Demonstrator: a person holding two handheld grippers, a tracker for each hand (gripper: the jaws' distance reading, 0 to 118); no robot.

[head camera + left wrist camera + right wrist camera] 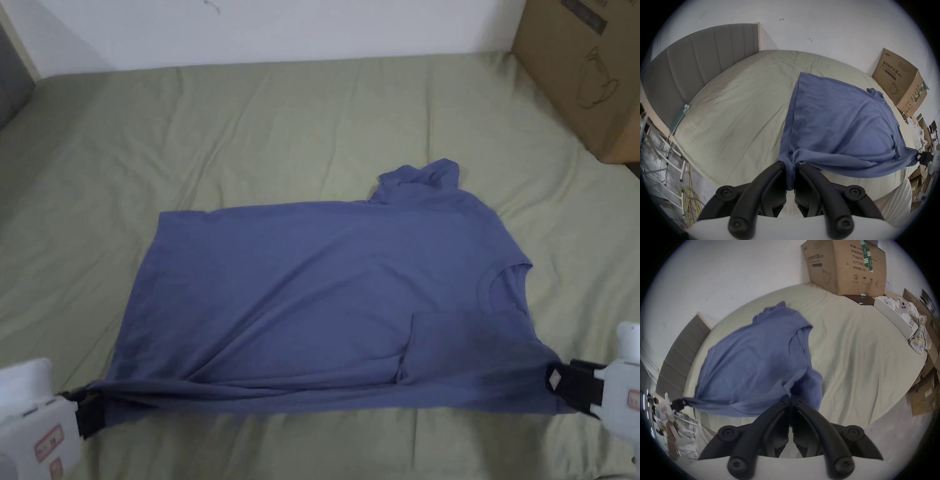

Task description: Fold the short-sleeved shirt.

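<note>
Bed (pixel 262 112) w/ pale green sheet, white wall behind, grey headboard (pixel 701 61) at left, cardboard box (pixel 587 69) at far right corner. Blue short-sleeved shirt (pixel 325 294) lies spread across the sheet, near edge lifted and stretched btwn both tongs. Left tongs (pixel 94 412) closed, pinching the hem corner. Right tongs (pixel 565 382) closed tight on the shoulder/sleeve edge.
</note>
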